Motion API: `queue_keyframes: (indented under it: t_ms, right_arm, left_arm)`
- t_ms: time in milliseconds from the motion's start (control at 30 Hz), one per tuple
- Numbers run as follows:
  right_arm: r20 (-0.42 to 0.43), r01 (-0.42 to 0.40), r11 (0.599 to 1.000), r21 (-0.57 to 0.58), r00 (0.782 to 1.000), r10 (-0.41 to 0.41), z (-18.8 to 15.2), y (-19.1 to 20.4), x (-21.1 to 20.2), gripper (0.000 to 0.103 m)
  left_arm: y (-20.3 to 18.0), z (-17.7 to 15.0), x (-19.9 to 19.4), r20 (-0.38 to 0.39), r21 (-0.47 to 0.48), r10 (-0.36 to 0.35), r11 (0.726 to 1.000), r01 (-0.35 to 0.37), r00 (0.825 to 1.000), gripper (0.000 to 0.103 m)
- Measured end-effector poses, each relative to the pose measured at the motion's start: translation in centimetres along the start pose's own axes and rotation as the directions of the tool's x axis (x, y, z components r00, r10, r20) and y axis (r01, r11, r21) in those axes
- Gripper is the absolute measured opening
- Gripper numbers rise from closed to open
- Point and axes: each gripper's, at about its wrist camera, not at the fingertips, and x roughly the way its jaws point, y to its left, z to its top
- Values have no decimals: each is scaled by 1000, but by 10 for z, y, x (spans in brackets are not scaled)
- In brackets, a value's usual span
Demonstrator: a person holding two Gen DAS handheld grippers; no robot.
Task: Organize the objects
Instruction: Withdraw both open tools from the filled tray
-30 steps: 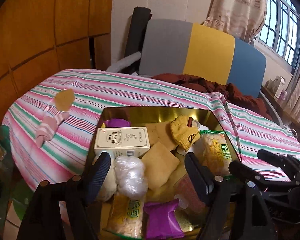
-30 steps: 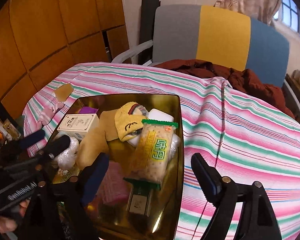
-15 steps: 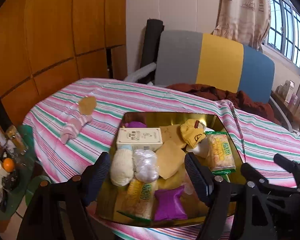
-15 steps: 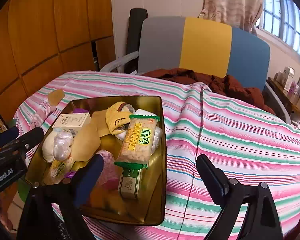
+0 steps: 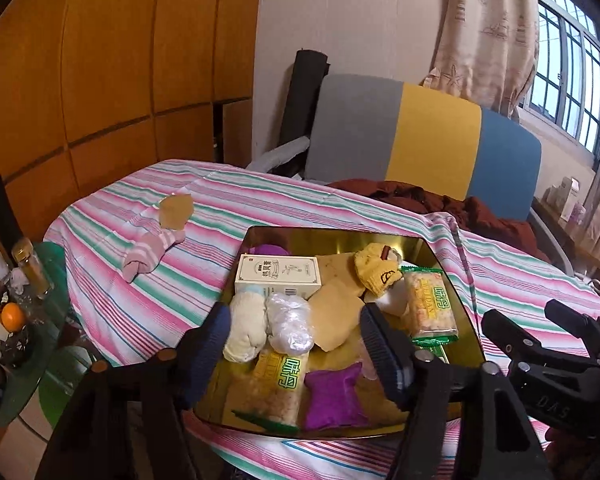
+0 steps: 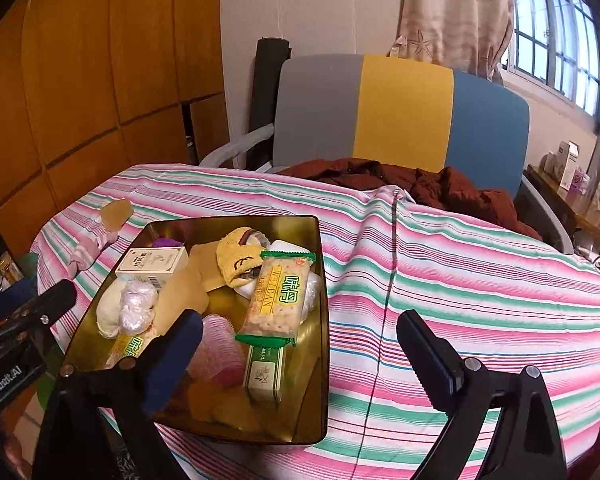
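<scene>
The striped counter (image 6: 460,280) carried a gold tray (image 6: 322,320) of snacks toward nine o'clock. The right gripper (image 6: 300,344) hung empty, jaws widening; the left gripper (image 5: 296,340) hung empty above the tray, jaws narrowing.

Orange-brown wood-panelled wall (image 5: 100,60) on the left, pale plaster wall (image 6: 320,8) behind. Grey, yellow and blue chair back (image 6: 400,116) past the striped tablecloth (image 6: 480,280) — rust-brown garment (image 6: 420,184) heaped on its seat. Patterned curtain (image 5: 484,32), barred window (image 6: 560,28) — daylight.
</scene>
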Motion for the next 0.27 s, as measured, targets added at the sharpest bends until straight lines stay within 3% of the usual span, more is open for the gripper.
queue_keyframes:
  t_ms: [167, 267]
  right_arm:
    - [-11, -8, 1000, -5, 1000, 8, -2, 3, 2, 99]
    - [-19, -11, 1000, -6, 1000, 11, -4, 4, 4, 99]
  left_arm:
    - [2, -1, -6, 40, -6, 15, 1000, -15, 999, 60]
    - [3, 0, -5, 24, -7, -1, 1000, 1, 1000, 60]
